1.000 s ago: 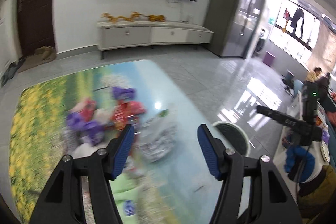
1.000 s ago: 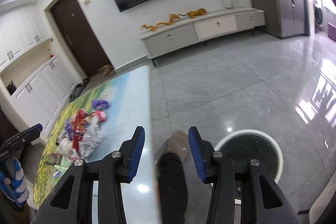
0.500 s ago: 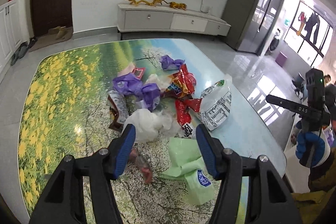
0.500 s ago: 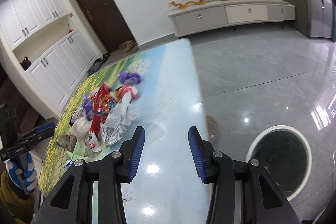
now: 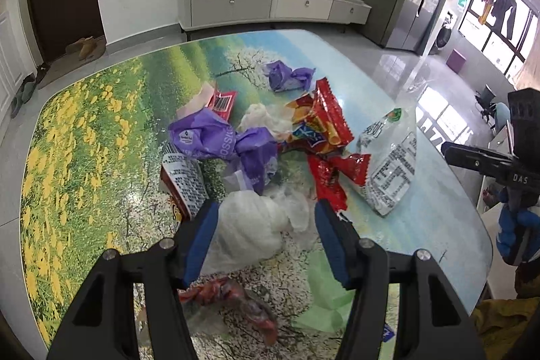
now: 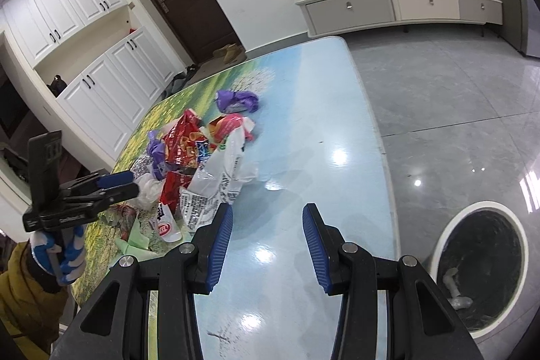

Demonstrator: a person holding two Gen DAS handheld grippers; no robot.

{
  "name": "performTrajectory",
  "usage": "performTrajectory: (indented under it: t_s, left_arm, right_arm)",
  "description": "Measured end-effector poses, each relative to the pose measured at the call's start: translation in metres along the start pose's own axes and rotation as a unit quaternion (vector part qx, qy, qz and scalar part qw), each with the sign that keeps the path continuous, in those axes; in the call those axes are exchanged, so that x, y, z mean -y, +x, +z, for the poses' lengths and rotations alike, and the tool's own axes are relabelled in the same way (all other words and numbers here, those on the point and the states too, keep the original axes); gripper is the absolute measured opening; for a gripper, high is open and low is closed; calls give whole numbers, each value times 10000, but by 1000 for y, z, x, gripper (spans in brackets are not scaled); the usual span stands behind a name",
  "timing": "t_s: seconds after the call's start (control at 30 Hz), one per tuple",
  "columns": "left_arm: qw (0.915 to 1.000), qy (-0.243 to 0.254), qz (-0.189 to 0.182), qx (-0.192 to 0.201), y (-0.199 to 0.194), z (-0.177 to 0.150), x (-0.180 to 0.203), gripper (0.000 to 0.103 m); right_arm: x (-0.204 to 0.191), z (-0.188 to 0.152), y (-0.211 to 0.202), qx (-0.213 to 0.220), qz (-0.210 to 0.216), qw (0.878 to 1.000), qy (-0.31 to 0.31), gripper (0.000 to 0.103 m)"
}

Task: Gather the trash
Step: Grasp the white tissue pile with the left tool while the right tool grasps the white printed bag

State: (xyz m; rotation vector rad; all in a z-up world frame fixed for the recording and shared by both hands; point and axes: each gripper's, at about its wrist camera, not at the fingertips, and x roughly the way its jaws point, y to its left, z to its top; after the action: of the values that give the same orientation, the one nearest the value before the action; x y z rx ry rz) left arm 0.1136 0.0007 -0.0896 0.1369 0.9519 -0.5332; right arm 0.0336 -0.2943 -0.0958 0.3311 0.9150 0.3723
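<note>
The left wrist camera looks steeply down along its own fingers, close over the wrapper pile (image 5: pixel 270 150) on the counter (image 5: pixel 84 157). The right wrist camera looks down from the counter's other side, farther from the pile, also taking in the floor. Both share the pile and the far wall.
</note>
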Motion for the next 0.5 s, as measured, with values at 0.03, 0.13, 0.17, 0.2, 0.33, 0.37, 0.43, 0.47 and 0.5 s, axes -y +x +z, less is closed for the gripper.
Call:
performTrajectory:
  t_s: [0.03, 0.13, 0.17, 0.2, 0.33, 0.37, 0.43, 0.47, 0.5]
  left_arm:
    - [10000, 32, 7, -50, 4, 0, 0, 57]
    - [9998, 81, 7, -159, 11, -2, 0, 50]
    - [9998, 70, -2, -181, 13, -2, 0, 46]
    - [9998, 52, -17, -201, 14, -3, -1, 41]
    - [9996, -29, -101, -264, 20, -7, -6, 28]
    - [9995, -50, -134, -266, 21, -8, -7, 25]
    - [9996, -70, -151, -235, 21, -10, -6, 20]
    - [9996, -91, -154, -206, 20, -10, -6, 17]
    - [9997, -110, -155, -182, 18, -11, -6, 15]
  right_arm:
    - [-2, 1, 3, -26, 41, 10000, -18, 42]
    - [-7, 4, 10, -88, 136, 9998, -78, 42]
    - [-9, 5, 13, -107, 173, 9998, -87, 42]
    - [-10, 5, 15, -127, 220, 9996, -90, 42]
    - [-15, 9, 27, -232, 402, 9989, -95, 42]
    - [-16, 9, 30, -256, 432, 9987, -95, 42]
    - [-17, 10, 38, -322, 521, 9981, -64, 42]
    - [-17, 10, 41, -350, 542, 9979, -58, 42]
    - [-18, 10, 44, -382, 552, 9977, -50, 42]
